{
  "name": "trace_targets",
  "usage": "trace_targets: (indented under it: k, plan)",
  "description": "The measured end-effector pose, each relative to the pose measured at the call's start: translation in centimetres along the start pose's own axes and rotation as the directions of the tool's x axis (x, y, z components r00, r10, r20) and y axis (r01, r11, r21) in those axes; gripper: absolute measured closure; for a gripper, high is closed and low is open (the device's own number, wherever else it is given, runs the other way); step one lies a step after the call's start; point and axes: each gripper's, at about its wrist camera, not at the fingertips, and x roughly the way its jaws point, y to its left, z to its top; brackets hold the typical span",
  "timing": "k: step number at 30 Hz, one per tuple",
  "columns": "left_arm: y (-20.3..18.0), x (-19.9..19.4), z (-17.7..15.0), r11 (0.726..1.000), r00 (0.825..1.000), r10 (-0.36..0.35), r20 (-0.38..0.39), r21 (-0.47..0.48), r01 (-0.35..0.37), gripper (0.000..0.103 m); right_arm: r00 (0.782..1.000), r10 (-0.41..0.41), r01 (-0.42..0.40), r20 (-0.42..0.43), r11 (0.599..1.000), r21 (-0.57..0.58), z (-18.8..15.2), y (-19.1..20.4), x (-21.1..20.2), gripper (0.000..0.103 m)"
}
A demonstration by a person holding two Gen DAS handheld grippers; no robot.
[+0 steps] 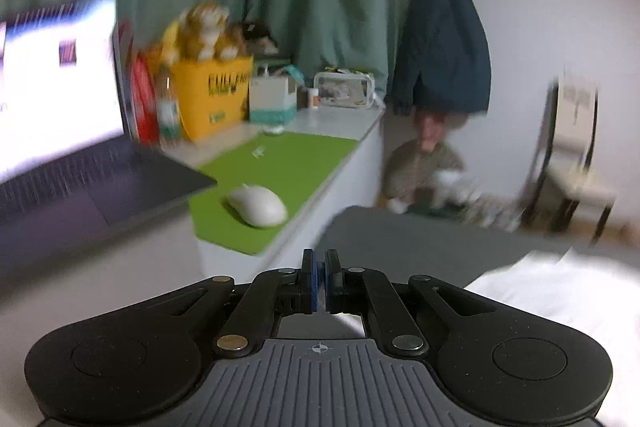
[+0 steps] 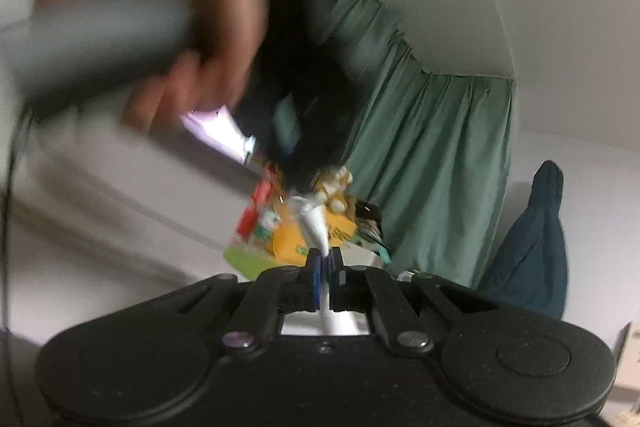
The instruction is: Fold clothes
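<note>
While the white desk point(image 1: 340, 155) ends at a straight edge beside a dark grey surface point(image 1: 420, 243), white cloth point(image 1: 560, 291) lies at lower right. Left gripper point(image 1: 320, 267) is clenched on nothing above clear grey; right gripper point(image 2: 325, 263) pinches a white cloth strip point(image 2: 316, 227).

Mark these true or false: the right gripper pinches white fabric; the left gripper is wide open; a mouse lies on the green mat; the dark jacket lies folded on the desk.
1. The right gripper pinches white fabric. True.
2. The left gripper is wide open. False: its jaws are nearly together, holding nothing.
3. A white mouse lies on the green mat. True.
4. The dark jacket lies folded on the desk. False: it hangs against the wall.
</note>
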Motion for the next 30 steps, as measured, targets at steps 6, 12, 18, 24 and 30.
trace_targets:
  k: [6, 12, 18, 24, 30]
  plan:
    - [-2.1, 3.3, -2.7, 0.942, 0.992, 0.129, -0.018, 0.313, -0.117, 0.101, 0.94, 0.283, -0.238, -0.191, 0.944, 0.229, -1.3, 0.6, 3.5, 0.099]
    - [-3.2, 7.2, -5.4, 0.886, 0.978, 0.193, -0.081, 0.443, -0.138, 0.101, 0.851, 0.426, -0.31, -0.306, 0.88, 0.361, -5.3, 4.2, 7.1, 0.099]
    - [-5.0, 9.8, -9.0, 0.808, 0.959, 0.259, -0.11, 0.569, -0.153, 0.101, 0.779, 0.514, -0.3, -0.358, 0.808, 0.507, -8.7, 5.1, 8.8, 0.099]
    - [-4.8, 12.1, -11.9, 0.832, 0.937, 0.302, -0.175, 0.529, -0.169, 0.101, 0.655, 0.613, -0.264, -0.442, 0.734, 0.626, -11.8, 6.0, 9.3, 0.065]
    - [-4.7, 12.2, -12.7, 0.822, 0.924, 0.348, -0.159, 0.526, -0.219, 0.101, 0.647, 0.612, -0.234, -0.456, 0.727, 0.645, -11.0, 0.9, 4.6, 0.051]
